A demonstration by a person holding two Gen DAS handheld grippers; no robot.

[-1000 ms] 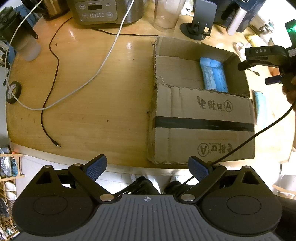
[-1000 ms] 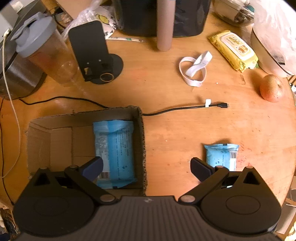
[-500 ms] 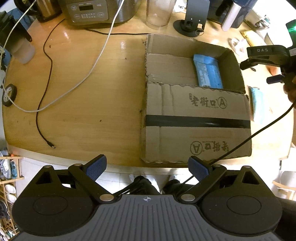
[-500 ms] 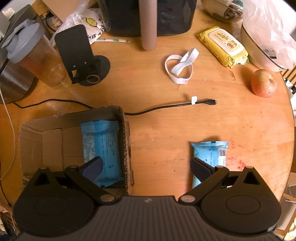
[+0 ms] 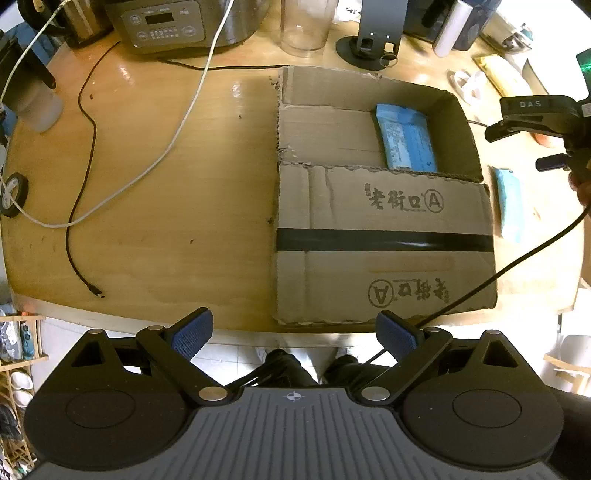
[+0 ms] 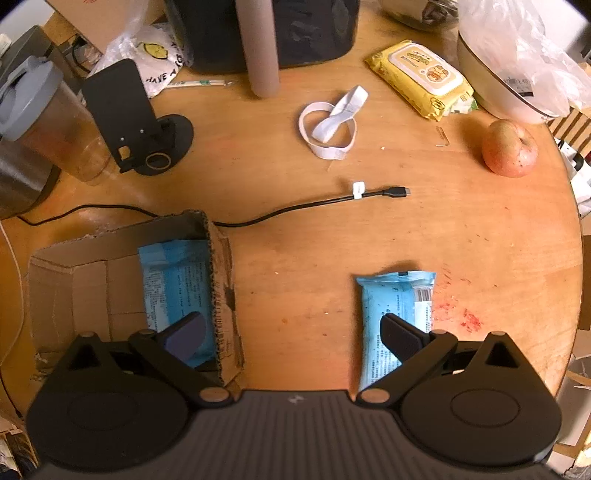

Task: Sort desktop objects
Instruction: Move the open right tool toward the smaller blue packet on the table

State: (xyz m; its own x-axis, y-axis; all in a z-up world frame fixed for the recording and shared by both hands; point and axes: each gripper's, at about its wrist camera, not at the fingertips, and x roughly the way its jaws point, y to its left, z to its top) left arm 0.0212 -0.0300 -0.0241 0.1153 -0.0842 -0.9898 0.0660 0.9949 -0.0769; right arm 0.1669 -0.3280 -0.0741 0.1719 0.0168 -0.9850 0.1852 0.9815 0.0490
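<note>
A cardboard box (image 5: 384,236) lies on the round wooden table, its open part at the far side. One blue wet-wipe pack (image 5: 406,140) lies inside the box; it also shows in the right wrist view (image 6: 177,284). A second blue pack (image 6: 395,314) lies on the table right of the box (image 6: 221,295), also seen in the left wrist view (image 5: 509,203). My left gripper (image 5: 295,334) is open and empty, off the table's near edge. My right gripper (image 6: 291,334) is open and empty above the table between box and second pack; its right finger overlaps that pack.
A black USB cable (image 6: 314,206), a white strap (image 6: 332,129), a yellow wipes pack (image 6: 421,79), an apple (image 6: 509,151), a phone stand (image 6: 147,125) and a shaker cup (image 6: 44,122) lie beyond. A rice cooker (image 5: 177,22), white cable (image 5: 177,122) and black cable (image 5: 79,177) lie left.
The right gripper has drawn back and shifted left over the table, so the second pack shows more fully. The left gripper has shifted left and pulled back a little. Both stay open.
</note>
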